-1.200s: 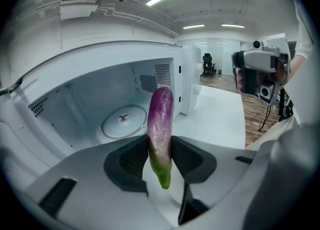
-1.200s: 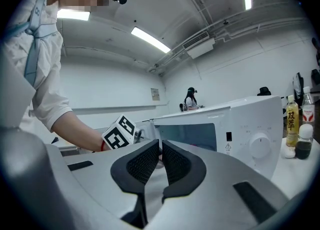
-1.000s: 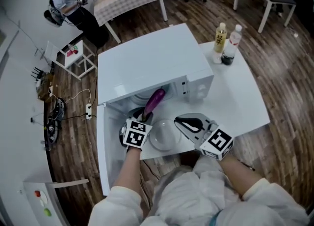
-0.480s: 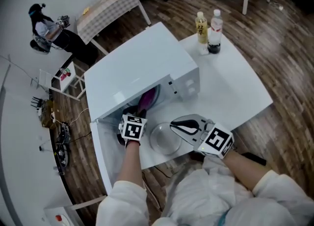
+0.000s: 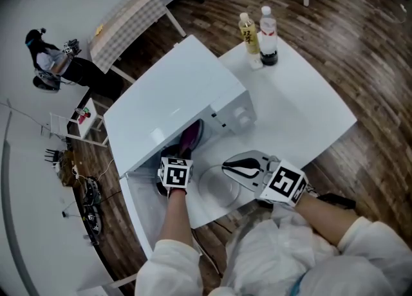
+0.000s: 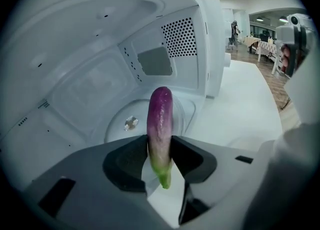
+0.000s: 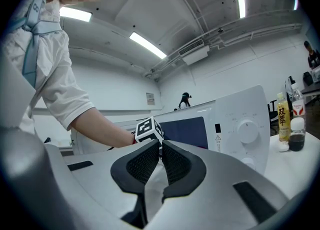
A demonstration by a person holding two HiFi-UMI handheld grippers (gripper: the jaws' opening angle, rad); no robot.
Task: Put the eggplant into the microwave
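Note:
The eggplant, purple with a green stem end, stands nearly upright between the jaws of my left gripper, which is shut on it. Its tip reaches into the open white microwave, above the glass turntable. In the head view the left gripper is at the microwave mouth, with the eggplant pointing inside. My right gripper hovers in front of the microwave, to the right, shut with nothing in it. The right gripper view shows the right gripper with its pads together.
The microwave door hangs open at the lower left. A clear round dish lies on the white table before the microwave. Two bottles stand at the table's far edge. A person stands far off at the left.
The left gripper has carried the eggplant further into the microwave opening and lower. The right gripper has stayed where it was.

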